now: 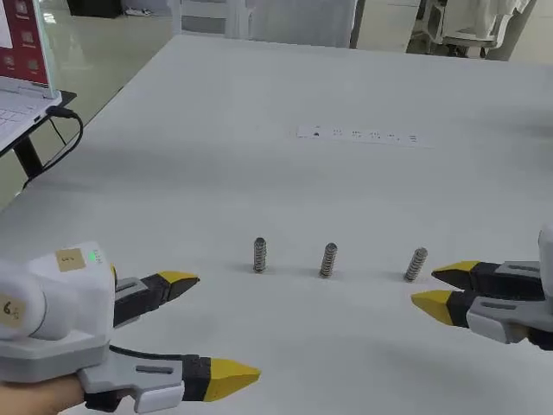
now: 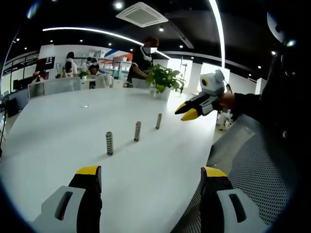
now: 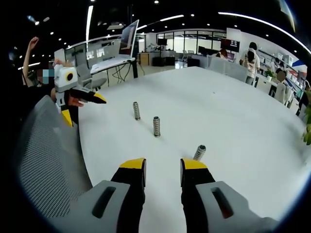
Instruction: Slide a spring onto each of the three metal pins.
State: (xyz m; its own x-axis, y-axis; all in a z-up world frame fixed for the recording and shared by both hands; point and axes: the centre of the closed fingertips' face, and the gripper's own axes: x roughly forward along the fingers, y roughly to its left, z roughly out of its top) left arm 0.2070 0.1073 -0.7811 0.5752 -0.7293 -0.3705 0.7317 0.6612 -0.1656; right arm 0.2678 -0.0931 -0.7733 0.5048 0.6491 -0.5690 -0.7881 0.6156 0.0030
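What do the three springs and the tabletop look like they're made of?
In the head view, the left spring, middle spring and right spring look like bare steel wire: grey coils with faint glints. Whether they are plated cannot be told. The tabletop looks like white matt laminate or painted board: smooth and even, with only soft reflections. Its core is hidden.

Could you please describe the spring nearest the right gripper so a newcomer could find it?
On the big white table, three springs stand in a row. It is the right-end spring, just ahead of the right gripper; unlike its two upright neighbours, it leans.
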